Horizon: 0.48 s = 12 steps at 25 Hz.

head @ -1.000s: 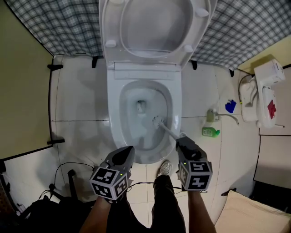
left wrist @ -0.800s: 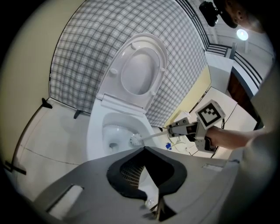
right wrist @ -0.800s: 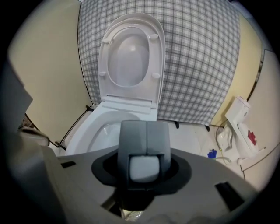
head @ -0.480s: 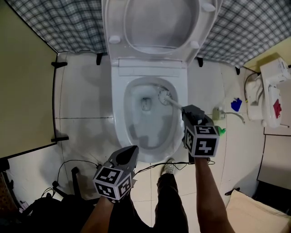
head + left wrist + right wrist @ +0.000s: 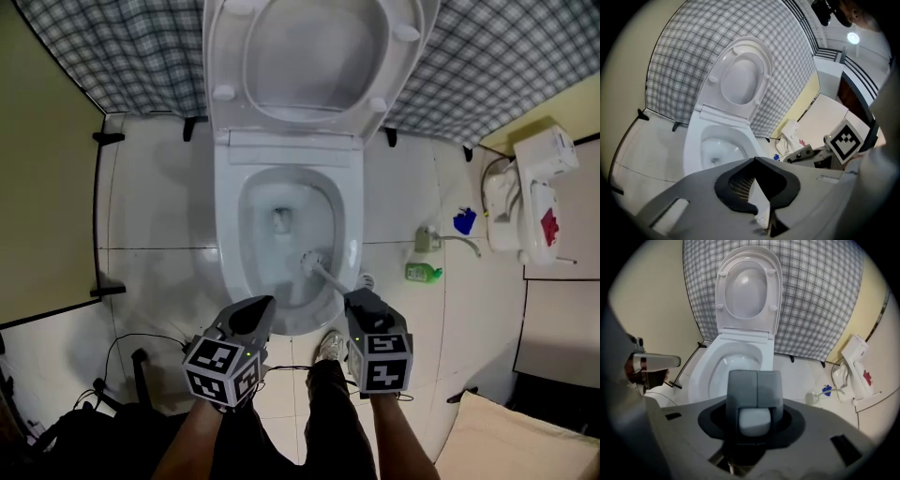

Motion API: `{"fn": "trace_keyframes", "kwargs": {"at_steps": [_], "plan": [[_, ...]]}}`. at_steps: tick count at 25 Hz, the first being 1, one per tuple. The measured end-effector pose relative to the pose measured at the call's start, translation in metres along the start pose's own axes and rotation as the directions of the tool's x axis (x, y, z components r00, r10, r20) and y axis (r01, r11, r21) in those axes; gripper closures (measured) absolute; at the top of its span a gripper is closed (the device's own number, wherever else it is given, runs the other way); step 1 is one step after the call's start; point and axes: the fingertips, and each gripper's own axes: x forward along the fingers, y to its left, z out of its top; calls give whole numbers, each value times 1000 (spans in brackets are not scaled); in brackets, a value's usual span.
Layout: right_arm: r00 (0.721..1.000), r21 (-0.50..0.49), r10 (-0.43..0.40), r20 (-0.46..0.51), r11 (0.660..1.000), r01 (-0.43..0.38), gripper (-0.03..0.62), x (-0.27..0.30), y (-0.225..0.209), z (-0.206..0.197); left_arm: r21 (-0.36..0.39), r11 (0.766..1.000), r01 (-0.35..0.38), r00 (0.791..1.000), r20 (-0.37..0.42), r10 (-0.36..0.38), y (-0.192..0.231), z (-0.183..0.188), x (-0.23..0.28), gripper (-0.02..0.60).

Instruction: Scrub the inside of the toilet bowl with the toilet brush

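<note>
The white toilet bowl (image 5: 231, 246) stands open, its seat and lid (image 5: 314, 56) raised against the wall. A toilet brush has its white head (image 5: 309, 262) low on the bowl's near right wall, and its handle (image 5: 334, 280) slants back to my right gripper (image 5: 359, 298). That gripper is shut on the handle; in the right gripper view the handle's pale end (image 5: 754, 420) sits between the closed grey fingers (image 5: 743, 387). My left gripper (image 5: 255, 314) hovers at the bowl's near rim, shut and empty, and the left gripper view shows its jaws (image 5: 754, 161) closed with the bowl (image 5: 701, 126) beyond.
A green bottle (image 5: 422, 273), a blue object (image 5: 464, 222) and a white wall unit (image 5: 525, 202) sit right of the toilet. Black cables (image 5: 131, 361) lie on the tiled floor at the lower left. The person's shoe (image 5: 330, 345) is just before the bowl. Checked cloth (image 5: 506, 56) covers the back wall.
My right gripper swung the brush up to the bowl's far right side, then drew it back to the near right wall. The left gripper stayed where it was.
</note>
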Motion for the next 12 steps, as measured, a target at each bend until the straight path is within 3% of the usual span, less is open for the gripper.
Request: {"fn": "trace_keyframes", "kwargs": {"at_steps": [6, 12], "plan": [[999, 0, 43, -28, 999, -44, 422, -23, 29, -33, 4, 1000, 7, 1000, -22, -7, -7, -11, -1, 574], [1000, 4, -11, 6, 1000, 11, 422, 2, -5, 0, -3, 1000, -3, 1000, -30, 3, -7, -18, -1, 574]]}}
